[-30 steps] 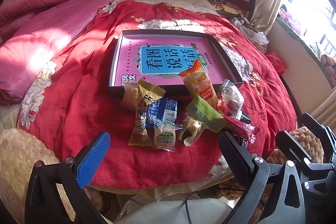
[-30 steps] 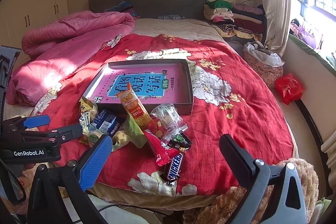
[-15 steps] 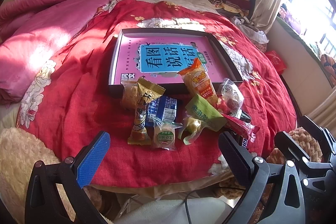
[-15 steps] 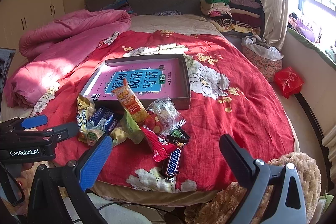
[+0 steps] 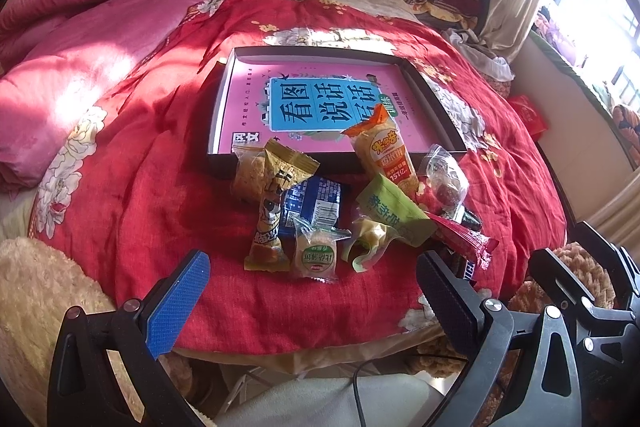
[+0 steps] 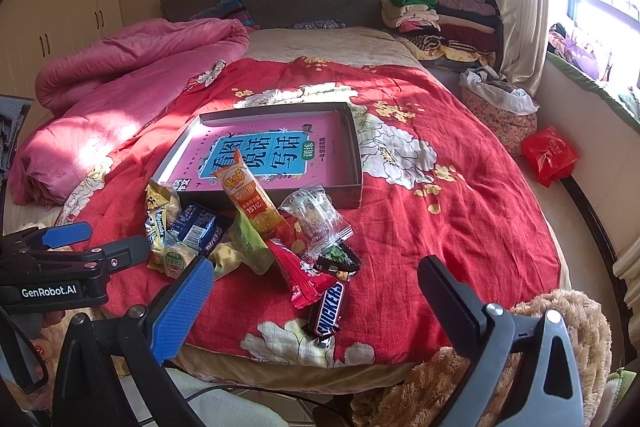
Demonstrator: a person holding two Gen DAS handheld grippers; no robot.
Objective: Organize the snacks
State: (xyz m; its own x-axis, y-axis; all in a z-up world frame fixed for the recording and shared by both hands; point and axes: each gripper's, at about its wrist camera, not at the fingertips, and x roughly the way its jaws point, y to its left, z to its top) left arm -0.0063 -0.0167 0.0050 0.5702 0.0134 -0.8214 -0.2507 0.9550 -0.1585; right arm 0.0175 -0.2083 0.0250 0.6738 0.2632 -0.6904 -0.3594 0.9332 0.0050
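Observation:
Several wrapped snacks lie in a heap on the red floral bedspread (image 5: 140, 187): an orange rice-cake pack (image 5: 384, 151), a blue pack (image 5: 314, 201), a green pack (image 5: 390, 211), a round cake (image 5: 314, 255), a red pack (image 6: 302, 273) and a Snickers bar (image 6: 328, 309). Behind them sits a shallow dark box (image 5: 218, 107) with a pink book cover inside; it also shows in the right wrist view (image 6: 356, 151). My left gripper (image 5: 312, 291) is open and empty, just short of the heap. My right gripper (image 6: 316, 299) is open and empty, near the Snickers bar.
A pink duvet (image 5: 100, 7) is bunched at the left. Folded clothes (image 6: 440, 19) are stacked at the headboard's right. A red bag (image 6: 550, 155) lies on the floor by the window. A fluffy tan throw (image 6: 460, 387) sits at the bed's near edge.
Both grippers have edged slightly closer to the snack heap. Nothing on the bed has moved, and both stay open.

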